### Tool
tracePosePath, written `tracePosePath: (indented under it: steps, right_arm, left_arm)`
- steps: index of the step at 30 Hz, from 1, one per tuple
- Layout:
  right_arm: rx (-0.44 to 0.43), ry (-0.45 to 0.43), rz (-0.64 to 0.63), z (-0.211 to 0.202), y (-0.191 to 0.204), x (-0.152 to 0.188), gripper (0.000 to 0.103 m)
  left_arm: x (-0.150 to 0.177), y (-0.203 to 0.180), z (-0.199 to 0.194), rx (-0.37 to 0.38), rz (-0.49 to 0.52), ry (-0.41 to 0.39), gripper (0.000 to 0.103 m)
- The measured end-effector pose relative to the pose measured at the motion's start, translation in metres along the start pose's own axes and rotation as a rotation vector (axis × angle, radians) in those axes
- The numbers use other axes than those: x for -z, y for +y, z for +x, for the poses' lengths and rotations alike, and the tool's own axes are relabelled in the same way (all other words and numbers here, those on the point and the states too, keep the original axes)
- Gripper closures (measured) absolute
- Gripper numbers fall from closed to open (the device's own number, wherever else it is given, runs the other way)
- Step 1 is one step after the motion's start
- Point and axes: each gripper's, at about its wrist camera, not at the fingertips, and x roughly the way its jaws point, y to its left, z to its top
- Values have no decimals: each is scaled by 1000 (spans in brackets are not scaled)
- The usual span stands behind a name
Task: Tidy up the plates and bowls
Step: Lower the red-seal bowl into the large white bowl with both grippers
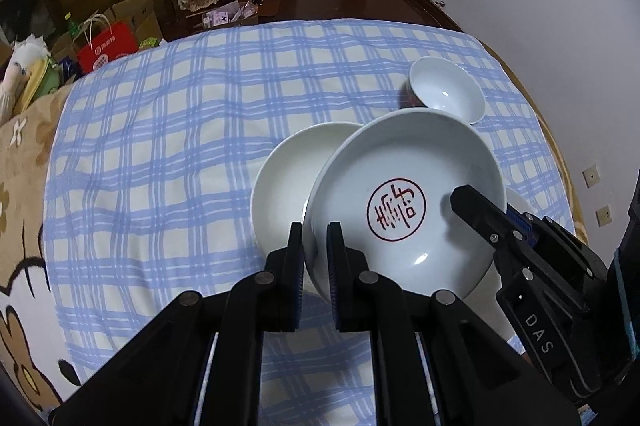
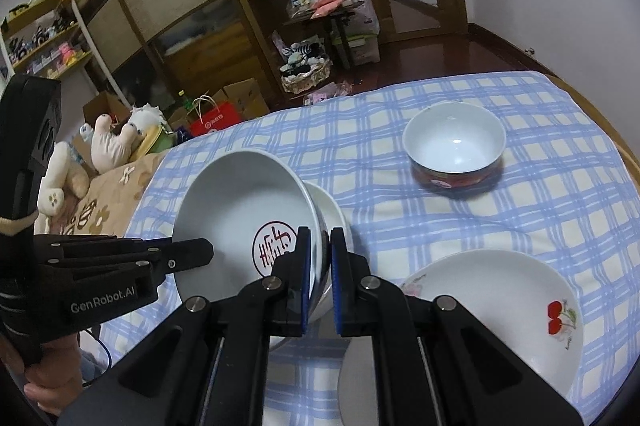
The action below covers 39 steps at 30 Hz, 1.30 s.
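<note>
Since the stamped plate [image 1: 400, 202] is glazed ceramic, we judge it stiff, fairly heavy, slippery and breakable, so the rim is the only sensible hold, one grip on each side. Nearest us in the left wrist view, the left gripper [image 1: 316, 246] has its fingers nearly closed, pinching the plate's near-left rim, wall sandwiched between the pads. In the right wrist view the right gripper [image 2: 320, 258] is likewise almost closed, clamped on the opposite rim. The plate hangs tilted between both, lifted off the bed [image 1: 160, 130], which is covered in blue checked cloth. Just behind and under it sits a plain white plate [image 1: 288, 166], partly overlapped; whether the two touch we cannot tell. Near the bed's near right edge lies a cherry-print plate [image 2: 500, 298], untouched. Farther back, toward the far right corner, a red-banded bowl [image 2: 456, 150] stands upright, well apart from both grippers.
</note>
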Motion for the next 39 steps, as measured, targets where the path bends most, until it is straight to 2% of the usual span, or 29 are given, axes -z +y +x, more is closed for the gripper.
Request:
tracePosePath:
  steps: [9, 29, 33, 39]
  right_arm:
    - [10, 15, -24, 14, 7, 7, 93]
    - [53, 53, -54, 34, 9, 12, 91]
    - [79, 67, -82, 39, 12, 15, 91]
    - [89, 55, -101, 39, 12, 19, 91]
  left_arm:
    - [9, 12, 22, 5, -30, 25, 93]
    - [2, 21, 52, 10, -39, 71, 92]
    - [5, 19, 60, -9, -32, 86, 91]
    - [4, 16, 61, -29, -20, 68, 91]
